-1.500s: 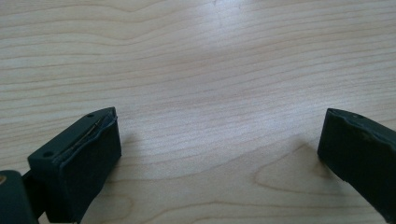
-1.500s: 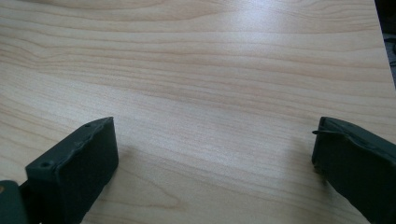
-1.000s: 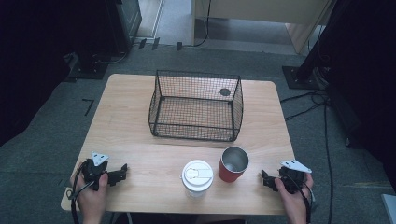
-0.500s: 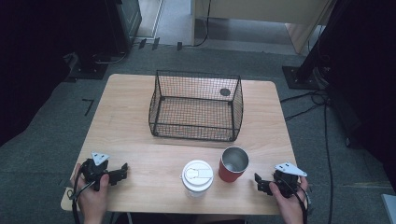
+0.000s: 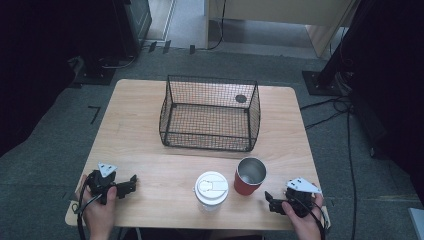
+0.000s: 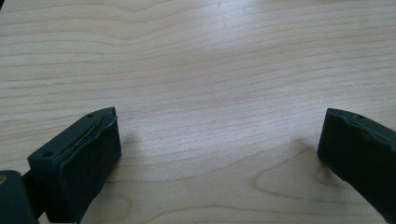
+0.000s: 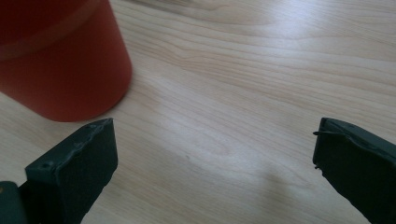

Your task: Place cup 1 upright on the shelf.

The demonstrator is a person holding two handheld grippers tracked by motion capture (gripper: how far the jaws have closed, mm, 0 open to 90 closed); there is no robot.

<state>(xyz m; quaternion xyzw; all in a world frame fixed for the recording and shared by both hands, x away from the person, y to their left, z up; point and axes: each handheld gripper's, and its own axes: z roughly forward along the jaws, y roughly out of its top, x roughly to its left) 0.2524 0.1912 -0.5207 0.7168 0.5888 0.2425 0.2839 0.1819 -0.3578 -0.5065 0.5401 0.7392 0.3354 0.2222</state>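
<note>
- The right gripper (image 5: 270,202) is sitting low on the wooden table (image 5: 145,125) near its front right corner, held in the person's right hand (image 5: 306,220), with the grey three-cornered plate showing on top.
- In the right gripper view its two black jaws are standing wide apart with bare wood between them — they are gripping nothing.
- The red cup (image 5: 249,176) is standing upright on the table just beside that gripper, toward the middle of the front edge; its shiny metal inside is showing from above.
- In the right gripper view the red cup (image 7: 58,58) is rising just beyond the left jaw, apart from it and outside the gap.
- A white lidded cup (image 5: 211,189) is standing upright just to the left of the red one, the two close together; whether they are touching cannot be told.
- The left gripper (image 5: 131,182) is resting near the front left corner in the person's left hand (image 5: 97,212), pointing toward the cups yet well apart from them.
- In the left gripper view its jaws are likewise spread wide over plain wood grain — holding nothing.
- A black wire basket (image 5: 210,116) is sitting open-topped farther back at the table's middle, beyond both cups, with a small dark round spot (image 5: 241,98) showing near its far right corner.
</note>
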